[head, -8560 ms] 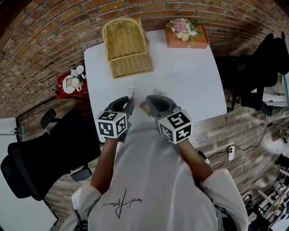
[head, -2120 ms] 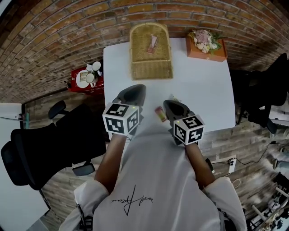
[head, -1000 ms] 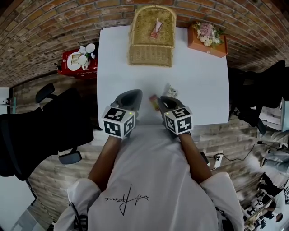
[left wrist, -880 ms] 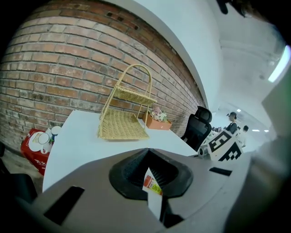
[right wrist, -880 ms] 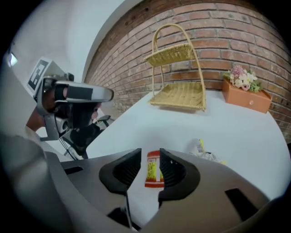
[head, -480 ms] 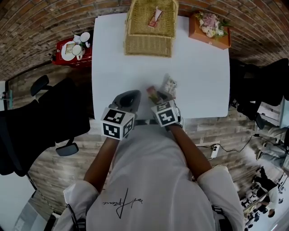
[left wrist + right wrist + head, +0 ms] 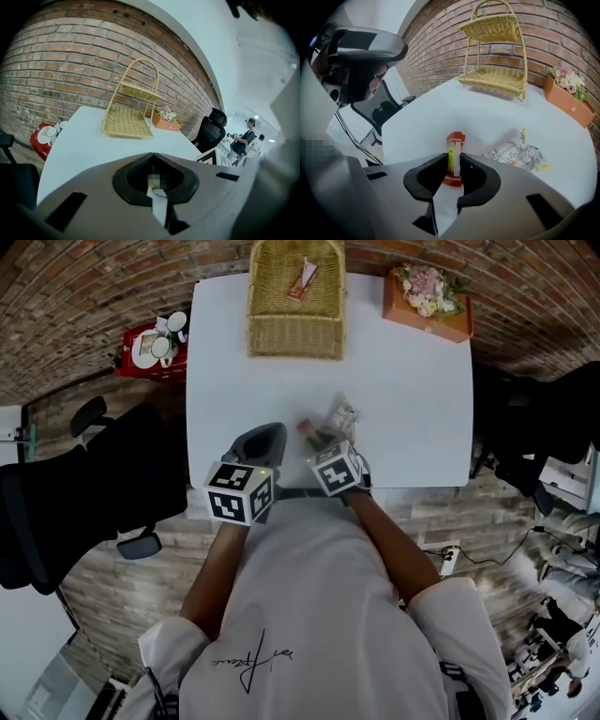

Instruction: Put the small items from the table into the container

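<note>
A red snack packet [image 7: 454,150] lies on the white table [image 7: 234,390], near the front edge. My right gripper [image 7: 453,164] points steeply down over it; its jaws are closing and both pads touch the packet's sides. In the head view the packet [image 7: 306,427] shows just ahead of that gripper [image 7: 323,439]. Clear crinkled wrappers [image 7: 518,154] lie just right of it. My left gripper [image 7: 258,442] hovers beside it, shut and holding nothing. The two-tier wicker basket [image 7: 295,296] stands at the table's far side with one packet [image 7: 304,277] in it.
An orange flower box [image 7: 427,301] sits at the far right corner of the table. A red tray with cups [image 7: 155,334] stands on the floor to the left. Black office chairs [image 7: 84,493] flank the table. People stand in the distance [image 7: 243,138].
My right gripper came down and forward onto the red packet, which now sits between its jaws. The left gripper has barely shifted.
</note>
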`<state>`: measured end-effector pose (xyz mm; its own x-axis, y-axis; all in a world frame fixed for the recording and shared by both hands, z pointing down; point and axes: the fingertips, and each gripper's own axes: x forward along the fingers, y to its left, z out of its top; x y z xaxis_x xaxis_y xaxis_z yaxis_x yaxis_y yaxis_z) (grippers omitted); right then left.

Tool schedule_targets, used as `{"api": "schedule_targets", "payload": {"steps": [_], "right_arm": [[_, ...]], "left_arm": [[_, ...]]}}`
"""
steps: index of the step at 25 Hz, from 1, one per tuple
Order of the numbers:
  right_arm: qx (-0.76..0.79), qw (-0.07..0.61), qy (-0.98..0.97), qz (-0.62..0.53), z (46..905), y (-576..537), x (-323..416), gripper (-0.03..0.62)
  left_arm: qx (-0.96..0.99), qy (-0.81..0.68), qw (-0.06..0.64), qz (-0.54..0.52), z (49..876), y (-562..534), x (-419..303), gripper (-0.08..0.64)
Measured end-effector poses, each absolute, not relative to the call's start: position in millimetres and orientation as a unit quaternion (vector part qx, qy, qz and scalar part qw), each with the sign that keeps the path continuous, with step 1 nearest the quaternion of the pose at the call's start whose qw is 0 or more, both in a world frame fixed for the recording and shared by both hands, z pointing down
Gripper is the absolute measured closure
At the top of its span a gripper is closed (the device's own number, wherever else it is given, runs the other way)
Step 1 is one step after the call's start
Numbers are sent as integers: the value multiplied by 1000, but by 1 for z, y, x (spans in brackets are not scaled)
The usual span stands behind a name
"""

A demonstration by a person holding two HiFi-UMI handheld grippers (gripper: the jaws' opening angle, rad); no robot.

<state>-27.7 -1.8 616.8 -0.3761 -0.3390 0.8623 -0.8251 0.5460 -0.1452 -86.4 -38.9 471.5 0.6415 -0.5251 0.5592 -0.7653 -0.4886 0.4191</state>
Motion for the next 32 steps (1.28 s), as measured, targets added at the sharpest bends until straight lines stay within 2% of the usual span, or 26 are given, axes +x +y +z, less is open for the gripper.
{"api": "schedule_targets", "payload": {"steps": [11,32], "right_arm": [[324,362,-822,297,580,-14,-26,502],[359,281,-845,280,519,-57,16,502]], "left_arm": [[829,-425,322,168,465,-45,-77,551],[819,-456,309,160,456,-57,-63,551]]}}
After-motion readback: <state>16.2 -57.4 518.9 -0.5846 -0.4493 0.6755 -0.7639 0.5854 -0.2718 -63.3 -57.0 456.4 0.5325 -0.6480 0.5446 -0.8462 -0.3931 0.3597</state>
